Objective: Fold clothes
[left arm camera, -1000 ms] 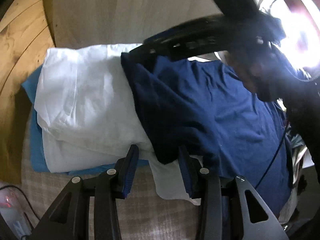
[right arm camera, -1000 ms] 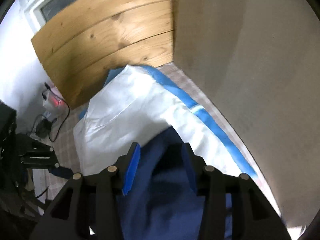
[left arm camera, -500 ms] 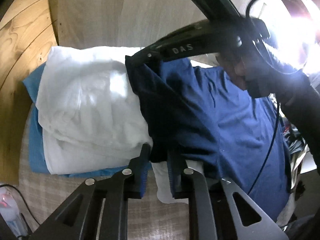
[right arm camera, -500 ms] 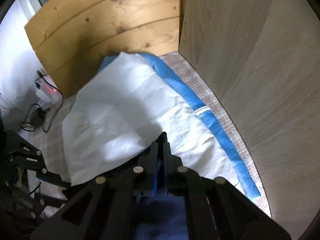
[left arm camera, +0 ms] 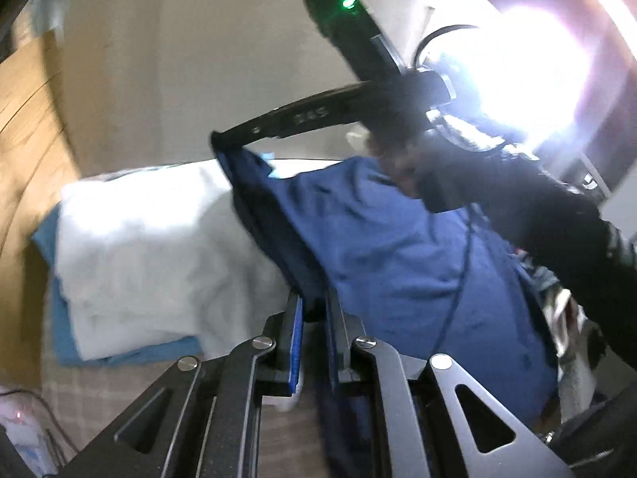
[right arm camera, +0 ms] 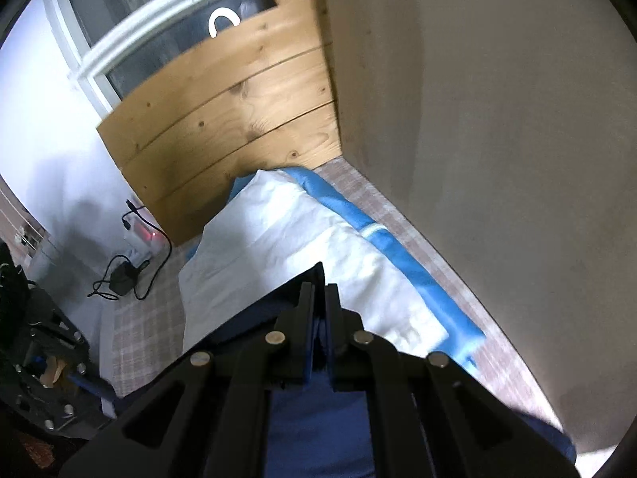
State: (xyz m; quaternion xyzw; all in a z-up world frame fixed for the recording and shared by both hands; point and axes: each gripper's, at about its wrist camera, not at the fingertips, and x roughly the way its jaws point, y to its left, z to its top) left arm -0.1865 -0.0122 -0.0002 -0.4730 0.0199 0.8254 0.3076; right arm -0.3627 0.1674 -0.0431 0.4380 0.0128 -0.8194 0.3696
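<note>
A navy blue garment point(left arm camera: 398, 263) hangs stretched between both grippers, its left edge lifted off the bed. In the left wrist view my left gripper point(left arm camera: 314, 304) is shut on its near corner. My right gripper point(left arm camera: 218, 138), held by a hand in a dark sleeve point(left arm camera: 557, 215), pinches the far corner higher up. The right wrist view shows my right gripper point(right arm camera: 318, 285) shut on the navy cloth point(right arm camera: 318, 418). Beside the garment lies a folded white garment point(left arm camera: 151, 247) on a light blue one point(left arm camera: 119, 354); both show again as the white garment point(right arm camera: 286, 239) and blue one point(right arm camera: 398, 255).
A checked bed sheet point(right arm camera: 147, 318) covers the surface. A wooden headboard point(right arm camera: 227, 119) stands behind the stack and a beige wall point(right arm camera: 497, 139) runs along the far side. A charger with cable point(right arm camera: 123, 279) lies at the bed's edge. Black equipment point(right arm camera: 40, 358) sits low left.
Both grippers went from open around the navy garment's edge to shut on it. They have since lifted that edge up off the white stack.
</note>
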